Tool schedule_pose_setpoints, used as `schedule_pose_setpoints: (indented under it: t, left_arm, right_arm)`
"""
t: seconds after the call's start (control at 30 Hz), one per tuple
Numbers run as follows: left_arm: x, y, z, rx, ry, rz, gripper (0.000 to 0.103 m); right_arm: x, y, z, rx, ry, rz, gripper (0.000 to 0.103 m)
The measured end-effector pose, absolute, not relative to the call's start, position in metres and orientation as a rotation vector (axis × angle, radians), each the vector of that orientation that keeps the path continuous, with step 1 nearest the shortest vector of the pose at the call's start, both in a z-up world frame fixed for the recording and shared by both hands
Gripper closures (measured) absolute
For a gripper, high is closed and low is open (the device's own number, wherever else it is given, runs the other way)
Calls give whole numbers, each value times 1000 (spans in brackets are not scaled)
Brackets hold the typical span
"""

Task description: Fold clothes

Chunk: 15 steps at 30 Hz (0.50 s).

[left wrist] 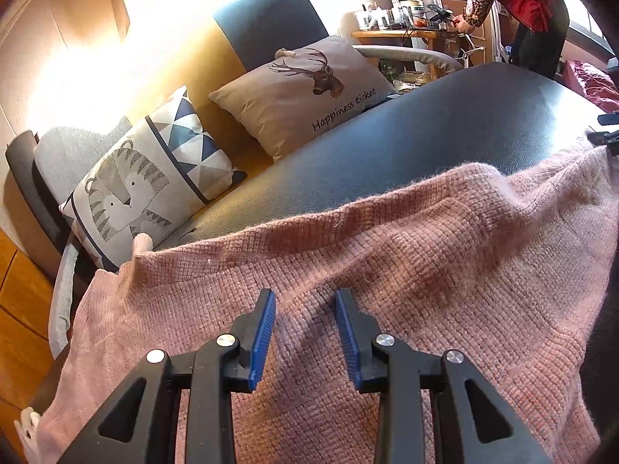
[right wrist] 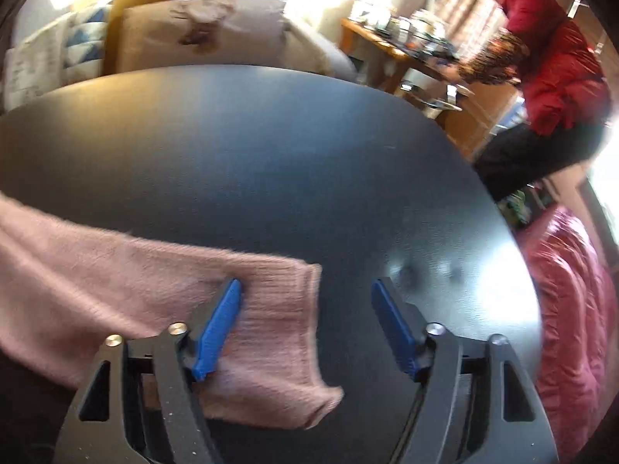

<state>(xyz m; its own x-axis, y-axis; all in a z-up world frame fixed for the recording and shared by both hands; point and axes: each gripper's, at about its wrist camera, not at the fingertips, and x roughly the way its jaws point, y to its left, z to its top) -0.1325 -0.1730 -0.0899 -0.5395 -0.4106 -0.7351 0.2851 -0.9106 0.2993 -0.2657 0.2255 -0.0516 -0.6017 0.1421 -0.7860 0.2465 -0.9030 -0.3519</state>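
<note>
Pink knit sweater (left wrist: 406, 270) spread over the near part of a dark tabletop (left wrist: 445, 123).

Its ribbed cuff (right wrist: 278, 309) lies flat between the wide-apart jaws of the right claw (right wrist: 305, 290), unpinched; the left claw (left wrist: 305, 297) hovers narrowly parted above the knit, gripping nothing. Bare tabletop stretches beyond; cushions (left wrist: 301, 89) and a person in red (right wrist: 549, 62) behind.

A home living room is shown: a sofa (left wrist: 216, 58) is seen with printed cushions (left wrist: 298, 92), a cluttered wooden side table (left wrist: 406, 31) is placed beside it, and a person in red (right wrist: 549, 65) is bent over it.
</note>
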Motion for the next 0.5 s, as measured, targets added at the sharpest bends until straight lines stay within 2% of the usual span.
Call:
schedule_pose_setpoints:
  t: [0.27, 0.4, 0.5]
  left_arm:
    - [-134, -170, -87, 1241, -154, -2427, 71]
    - [-139, -161, -74, 1280, -42, -2503, 71]
    - [-150, -135, -66, 1292, -38, -2589, 71]
  right_arm:
    - [-280, 224, -43, 1384, 789, -2745, 19]
    - [-273, 238, -23, 1361, 502, -2729, 19]
    - [-276, 256, -9, 1361, 189, -2642, 20]
